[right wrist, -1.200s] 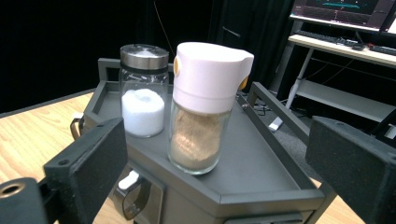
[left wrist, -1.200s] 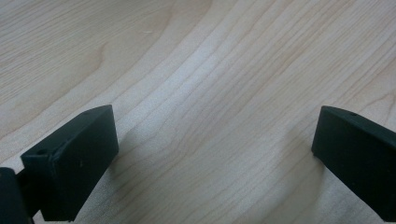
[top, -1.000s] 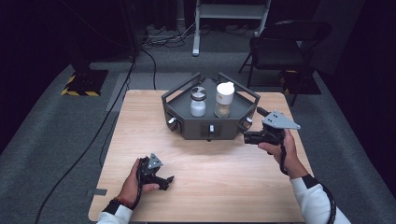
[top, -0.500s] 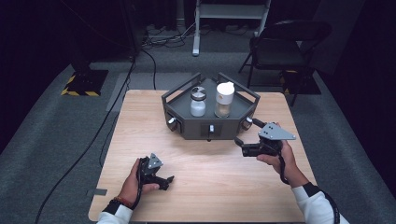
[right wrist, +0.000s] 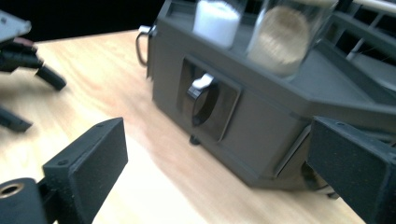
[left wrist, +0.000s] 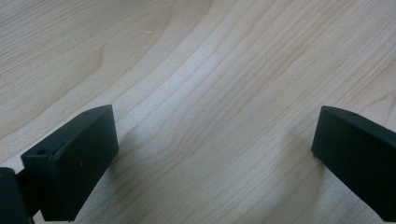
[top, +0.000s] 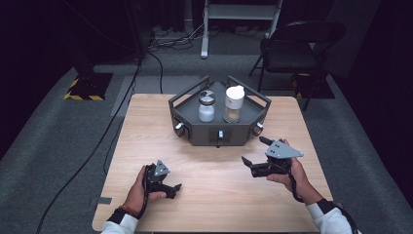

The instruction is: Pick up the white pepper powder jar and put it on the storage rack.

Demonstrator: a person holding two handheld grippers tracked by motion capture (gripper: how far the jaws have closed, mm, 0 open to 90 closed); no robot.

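Tray position: grey tray (top: 219,127) sits at the table's (top: 146,122) far centre, its angled front toward the person, long axis running left-right.
Tray contents: white-filled jar (top: 206,106) and tan-filled jar (top: 233,104), both upright, side by side.
Right gripper (top: 254,155): jaws wide apart, holding nothing, near the tray's front right corner, pointing left.
Left gripper (top: 174,189): jaws wide open, empty, low over bare wood near the front edge.
Open room: bare tabletop between grippers and tray.
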